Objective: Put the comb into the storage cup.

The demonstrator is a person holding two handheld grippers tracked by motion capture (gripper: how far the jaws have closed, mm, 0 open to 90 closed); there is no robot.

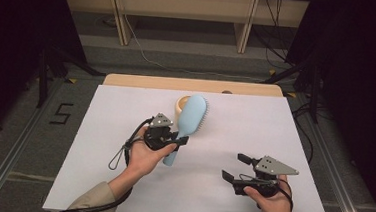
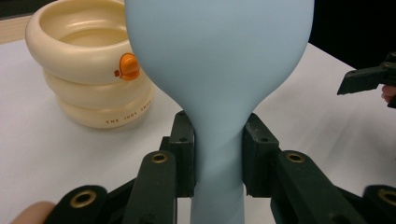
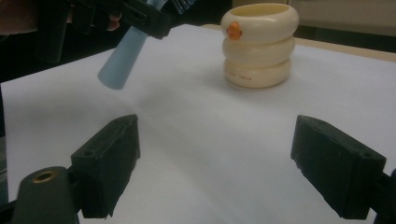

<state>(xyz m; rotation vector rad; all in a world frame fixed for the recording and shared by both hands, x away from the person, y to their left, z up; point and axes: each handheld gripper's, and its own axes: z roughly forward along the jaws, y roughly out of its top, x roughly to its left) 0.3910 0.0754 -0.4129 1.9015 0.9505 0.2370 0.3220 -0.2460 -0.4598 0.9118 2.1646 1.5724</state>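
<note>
Hairbrush [image 2: 219,70] sits between the left gripper [image 2: 218,149] jaws, which I see pinching its narrow neck, one pad on each side. Its handle end (lifted off the table [image 1: 120,181]) points toward me; its head hangs just beside the cream cup [image 2: 88,65]. Right gripper [image 3: 215,163] jaws stand spread, well apart from the hairbrush.
</note>
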